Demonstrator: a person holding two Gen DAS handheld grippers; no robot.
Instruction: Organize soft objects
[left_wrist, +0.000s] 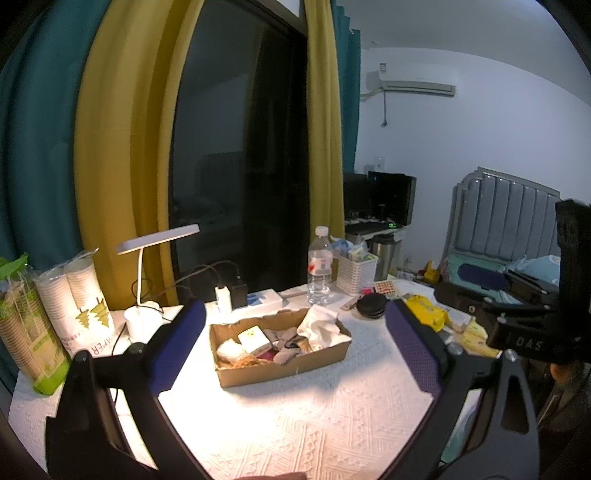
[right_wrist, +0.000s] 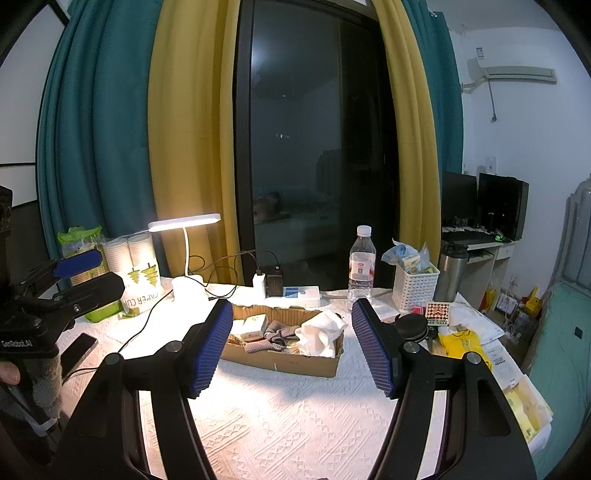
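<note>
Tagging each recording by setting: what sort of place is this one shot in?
Most likely a bedroom doubling as a work corner. A padded headboard and bedding stand at the right, a computer desk with monitors sits by the wall, and an air conditioner hangs above. The cardboard box sits on a cluttered table.

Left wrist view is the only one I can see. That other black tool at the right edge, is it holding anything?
Observer: No. The right gripper is open, with nothing between its blue pads. The cardboard box sits on the table beyond them.
Operator: Is there anything left of the lamp that I'm missing?
Observer: Yes, a dark phone lies flat on the white cloth, near the lamp's black cable.
Operator: And the shiny thing behind the white basket?
Observer: It is a steel flask with a black lid, standing upright just right of the basket.
</note>
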